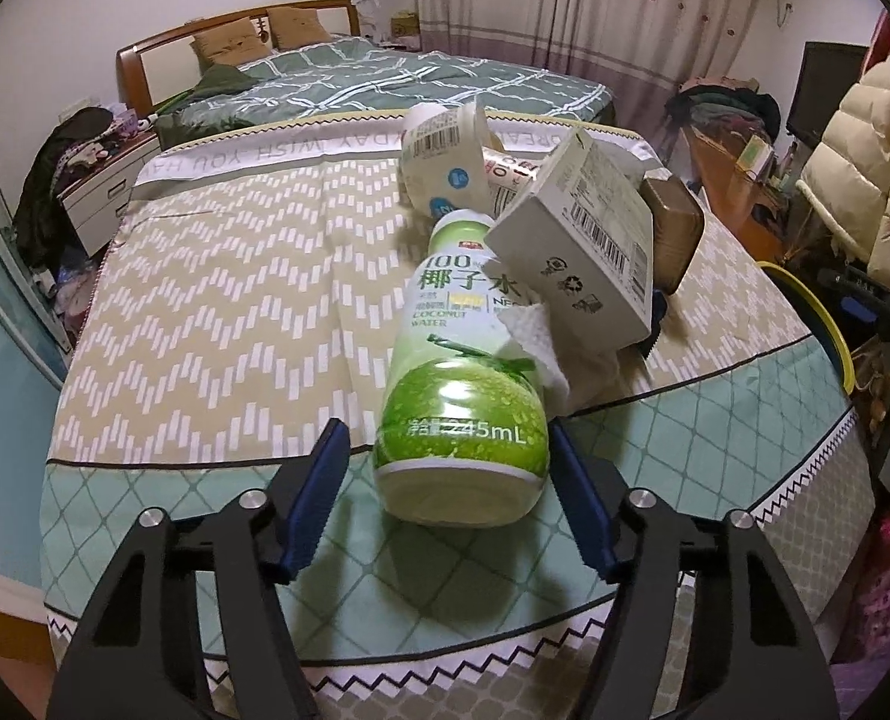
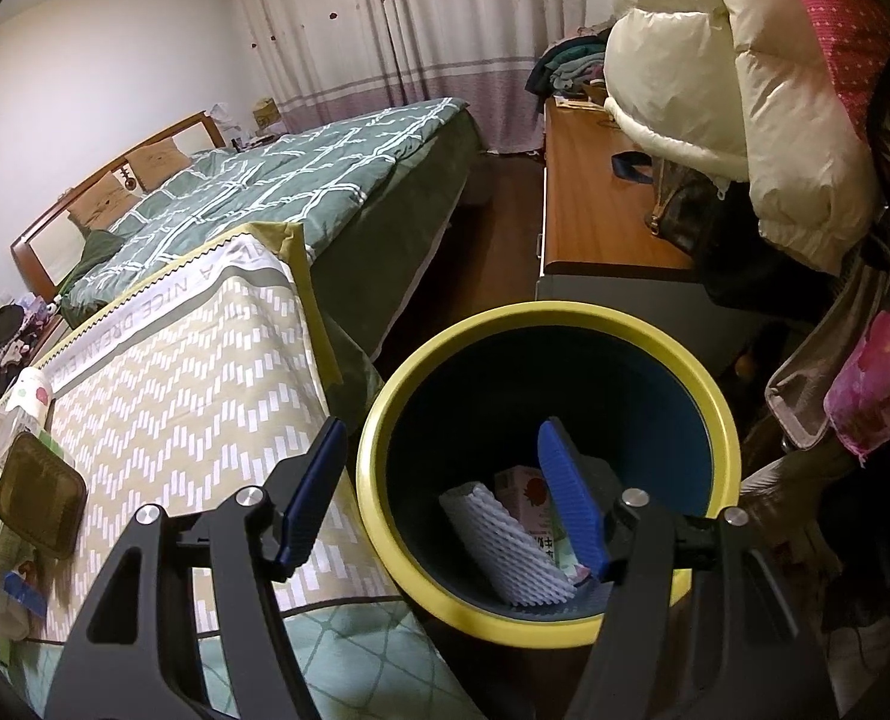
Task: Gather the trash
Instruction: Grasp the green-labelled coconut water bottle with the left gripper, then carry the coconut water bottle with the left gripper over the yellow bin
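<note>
- The left gripper (image 1: pixel 451 504) is wide open, and the base of the coconut water bottle (image 1: pixel 463 372) lies between its two pads, not yet clamped.
- I think the next step is to close on the bottle's thick green part; go a little more forward first, so the round body does not slip out.
- The white carton (image 1: pixel 583 240) and crumpled tissue (image 1: pixel 535 348) lean on the bottle at front-right; lift slowly.
- The right gripper (image 2: pixel 445 498) is wide open and empty, above the yellow-rimmed trash bin (image 2: pixel 722 420), which already holds a foam sleeve (image 2: pixel 505 546).

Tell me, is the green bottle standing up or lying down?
Lying down. The bottle rests on its side on the tablecloth, its bottom facing the camera.
</note>
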### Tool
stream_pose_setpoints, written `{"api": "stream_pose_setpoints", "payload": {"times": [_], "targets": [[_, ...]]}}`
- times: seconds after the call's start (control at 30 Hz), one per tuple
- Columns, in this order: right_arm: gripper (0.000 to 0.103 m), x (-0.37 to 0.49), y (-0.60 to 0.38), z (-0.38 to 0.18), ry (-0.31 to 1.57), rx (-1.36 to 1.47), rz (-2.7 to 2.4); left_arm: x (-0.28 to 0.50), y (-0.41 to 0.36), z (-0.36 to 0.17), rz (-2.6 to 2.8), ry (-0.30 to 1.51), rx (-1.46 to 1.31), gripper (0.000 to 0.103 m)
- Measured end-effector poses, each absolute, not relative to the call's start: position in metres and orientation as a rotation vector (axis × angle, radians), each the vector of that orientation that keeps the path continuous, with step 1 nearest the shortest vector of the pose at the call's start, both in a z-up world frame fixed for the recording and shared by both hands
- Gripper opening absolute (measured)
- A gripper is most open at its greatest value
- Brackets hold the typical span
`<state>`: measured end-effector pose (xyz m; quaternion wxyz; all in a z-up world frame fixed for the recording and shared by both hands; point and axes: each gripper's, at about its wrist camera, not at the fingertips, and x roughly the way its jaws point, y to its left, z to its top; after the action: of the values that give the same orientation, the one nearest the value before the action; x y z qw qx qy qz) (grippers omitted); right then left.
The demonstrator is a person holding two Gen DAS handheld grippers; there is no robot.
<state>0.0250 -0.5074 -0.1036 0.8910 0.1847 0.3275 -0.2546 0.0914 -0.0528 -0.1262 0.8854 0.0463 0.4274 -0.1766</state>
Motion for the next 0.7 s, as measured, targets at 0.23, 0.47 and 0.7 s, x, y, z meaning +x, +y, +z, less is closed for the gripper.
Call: {"api": "stream_pose_setpoints", "payload": {"times": [0.23, 0.47, 0.7], "targets": [[0.063, 0.026, -0.506, -0.104, 0.678, 0.383, -0.522, 0.091, -0.050, -0.121, -0.387, 0.862, 0.092, 0.052], [0.063, 0.027, -0.506, -0.103, 0.673, 0.383, -0.518, 0.080, -0.040, -0.080, -0.362, 0.747, 0.116, 0.052], [0.063, 0.026, -0.505, -0.103, 0.669, 0.383, -0.511, 0.079, -0.039, -0.051, -0.322, 0.672, 0.130, 0.052]]}}
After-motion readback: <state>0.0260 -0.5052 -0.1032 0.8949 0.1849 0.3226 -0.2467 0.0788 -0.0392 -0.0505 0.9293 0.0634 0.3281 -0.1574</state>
